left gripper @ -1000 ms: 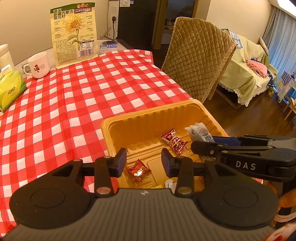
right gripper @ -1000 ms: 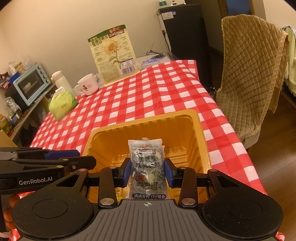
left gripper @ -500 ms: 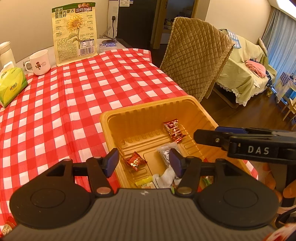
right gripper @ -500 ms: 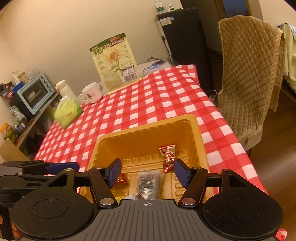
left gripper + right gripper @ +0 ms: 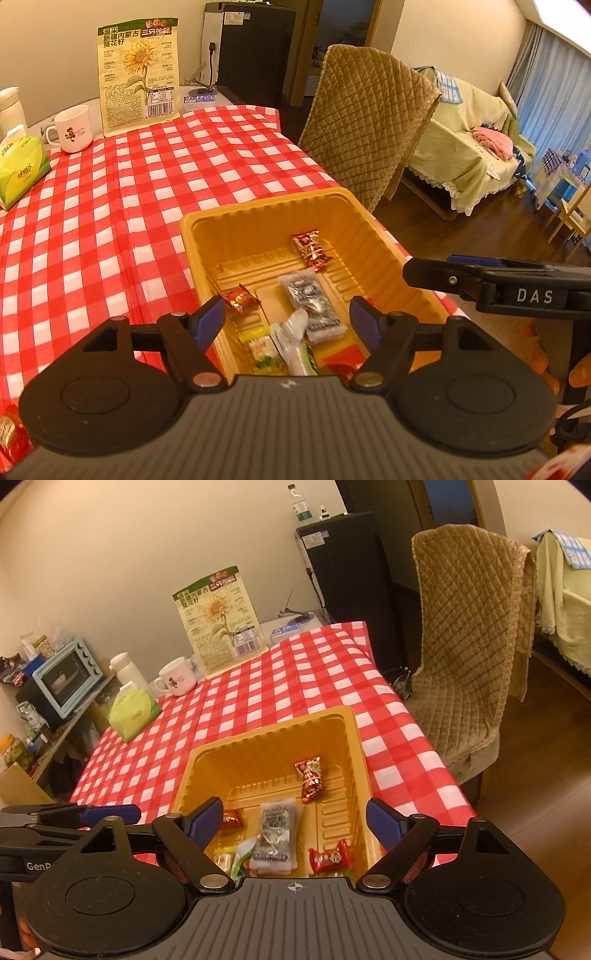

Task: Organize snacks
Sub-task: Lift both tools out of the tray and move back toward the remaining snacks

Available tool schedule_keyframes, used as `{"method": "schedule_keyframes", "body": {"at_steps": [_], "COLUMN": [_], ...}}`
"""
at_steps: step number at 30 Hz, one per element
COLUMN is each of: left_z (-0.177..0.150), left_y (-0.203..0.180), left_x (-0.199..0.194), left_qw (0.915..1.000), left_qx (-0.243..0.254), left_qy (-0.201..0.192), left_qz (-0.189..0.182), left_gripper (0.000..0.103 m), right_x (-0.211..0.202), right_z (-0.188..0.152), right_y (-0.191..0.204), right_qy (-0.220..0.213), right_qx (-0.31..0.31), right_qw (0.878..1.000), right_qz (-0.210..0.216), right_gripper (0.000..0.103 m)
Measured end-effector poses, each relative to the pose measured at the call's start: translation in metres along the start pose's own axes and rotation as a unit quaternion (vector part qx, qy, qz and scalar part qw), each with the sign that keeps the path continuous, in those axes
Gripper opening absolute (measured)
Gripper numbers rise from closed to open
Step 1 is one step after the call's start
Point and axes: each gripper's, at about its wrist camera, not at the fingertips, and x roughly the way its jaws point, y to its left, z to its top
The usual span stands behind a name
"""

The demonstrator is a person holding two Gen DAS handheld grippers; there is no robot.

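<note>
Glossy moulded plastic tray (image 5: 207, 236) — shiny foil snack wrappers (image 5: 311, 246) — smooth checked tablecloth (image 5: 110, 206), quilted cloth chair cover (image 5: 365, 125)

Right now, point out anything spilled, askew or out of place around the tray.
Nothing stands out. The snack packets, like the clear seed packet, lie loose inside the yellow tray, none spilled onto the checked tablecloth. The tray sits near the table's edge, flat.

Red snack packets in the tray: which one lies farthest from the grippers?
The red twist-wrapped packet alone near the tray's far wall; the other red ones sit toward the near end.
</note>
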Motion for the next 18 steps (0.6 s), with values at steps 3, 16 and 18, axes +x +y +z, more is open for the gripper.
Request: {"method": "schedule_keyframes", "body": {"at_steps": [3,16,18], "left_z": [-0.007,-0.052,-0.059], "left_y": [-0.005,-0.014,-0.014], "left_x": [-0.013,-0.068,-0.076], "left_qw": [1.0,0.9998,0.9997], "left_qx": [-0.003,-0.018,-0.023], "left_qy": [-0.005,-0.01,-0.01], "left_qz": [-0.002,0.005,0.005], "left_gripper": [0.076,0.08,0.081], "right_x": [-0.014,-0.059,-0.064], "right_z": [-0.005,-0.041,-0.047], "right_y": [0.002,0.022,0.025], "right_qy": [-0.003,0.013,0.019], "right_qx": [-0.003,-0.038,-0.047], "right_qw": [1.0,0.999,0.999], "right_qz": [0.002,0.013,0.014], "right_gripper": [0.088,0.093,0.093]}}
